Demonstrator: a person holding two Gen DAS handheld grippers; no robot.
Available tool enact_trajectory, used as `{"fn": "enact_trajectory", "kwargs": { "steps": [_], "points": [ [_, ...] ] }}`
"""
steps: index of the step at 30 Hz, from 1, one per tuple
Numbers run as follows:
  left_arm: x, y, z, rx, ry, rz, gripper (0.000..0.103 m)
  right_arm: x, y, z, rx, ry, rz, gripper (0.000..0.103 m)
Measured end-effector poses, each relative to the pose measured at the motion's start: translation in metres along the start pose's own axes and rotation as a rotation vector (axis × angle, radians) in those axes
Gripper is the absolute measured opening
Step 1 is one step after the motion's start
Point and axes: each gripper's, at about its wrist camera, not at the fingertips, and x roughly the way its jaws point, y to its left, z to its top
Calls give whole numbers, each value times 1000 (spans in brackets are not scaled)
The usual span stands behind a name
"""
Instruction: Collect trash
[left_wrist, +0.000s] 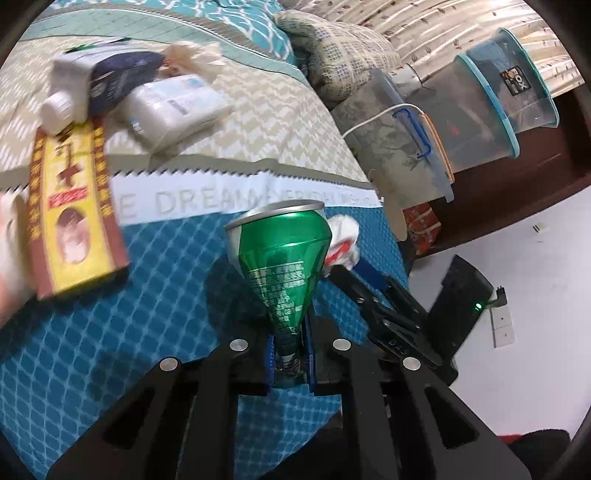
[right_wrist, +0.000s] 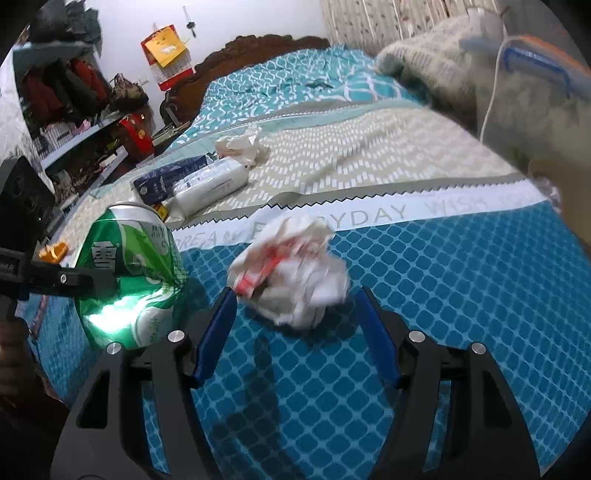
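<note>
One crushed green can (left_wrist: 280, 266), one crumpled wrapper (right_wrist: 295, 269), two grippers.

A crushed green can (left_wrist: 282, 266) stands upright on the blue checked bedspread (right_wrist: 443, 295), squeezed flat at its base. A crumpled white-and-red paper wad (right_wrist: 295, 269) lies just beside it.

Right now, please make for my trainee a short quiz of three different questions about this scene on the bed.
1. True or false: the left claw is shut on the green can.
2. What lies just ahead of the right claw: A) crumpled paper B) a bottle C) a yellow box?
3. Fill in: the right claw's jaws are ____.

Key: 1 true, the can is crushed between the pads. 2 A, the crumpled paper. 3 open.
</note>
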Motion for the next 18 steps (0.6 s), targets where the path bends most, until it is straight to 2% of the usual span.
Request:
{"fn": "enact_trajectory", "kwargs": {
  "steps": [4, 5, 6, 9, 11, 14, 18],
  "points": [
    [-2, -13, 9, 37, -11, 5, 10, 8, -4, 10, 9, 12, 25, 68],
    [-2, -17, 12, 46, -15, 9, 10, 10, -4, 11, 7, 23, 32, 55],
    [-2, -19, 14, 52, -17, 12, 10, 14, -4, 12, 3, 44, 54, 36],
    [0, -32, 25, 83, -19, 23, 10, 15, -8, 13, 14, 45, 80, 33],
    [5, -41, 32, 103, -10, 28, 10, 6, -15, 14, 30, 6, 63, 32],
    [24, -66, 47, 156, 26, 26, 10, -15, -45, 16, 109, -64, 24, 32],
    [66, -114, 72, 265, 86, 22, 10, -50, -108, 18, 231, -158, -66, 32]
  ]
}}
